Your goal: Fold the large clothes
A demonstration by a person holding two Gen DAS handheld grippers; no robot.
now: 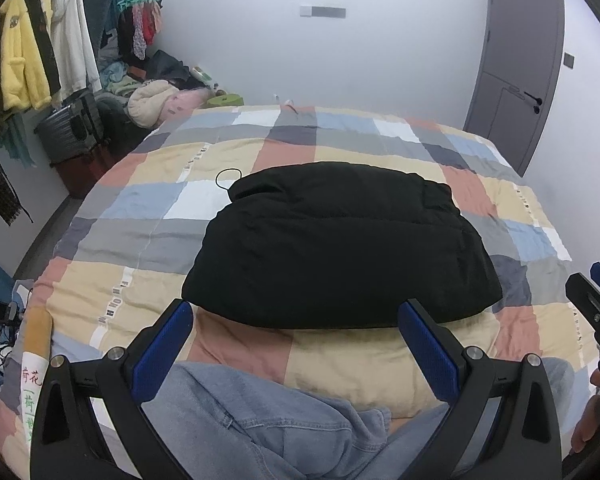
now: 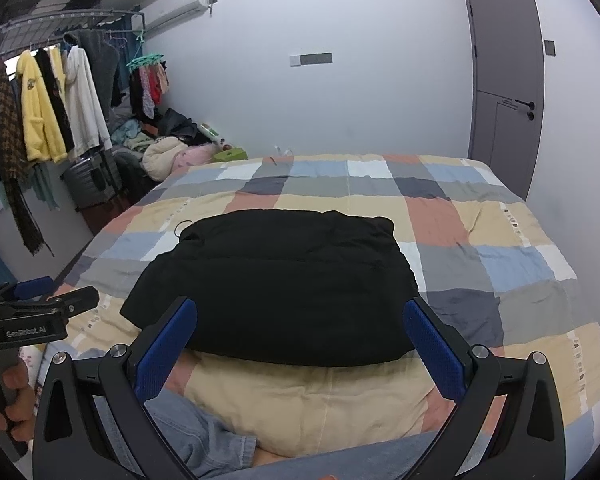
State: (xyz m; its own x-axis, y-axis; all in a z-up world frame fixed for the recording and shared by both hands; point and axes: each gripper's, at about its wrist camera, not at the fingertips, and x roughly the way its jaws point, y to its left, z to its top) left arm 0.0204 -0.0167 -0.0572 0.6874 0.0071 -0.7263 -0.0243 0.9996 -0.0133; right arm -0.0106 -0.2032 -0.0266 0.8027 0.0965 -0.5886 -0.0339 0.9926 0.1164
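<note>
The left gripper (image 1: 296,324) has its jaws spread wide, holding nothing and touching nothing; its blue pads (image 1: 166,348) frame the near edge of the black jacket (image 1: 340,244). The right gripper (image 2: 300,326) likewise has its jaws wide apart and empty. The jacket lies folded into a compact bundle in the middle of the checked bedspread (image 1: 148,200), just beyond both grippers. Blue denim jeans (image 1: 260,420) lie below them.

jeans (image 1: 260,420) cropped below — hand (image 2: 16,400) half-seen
</note>
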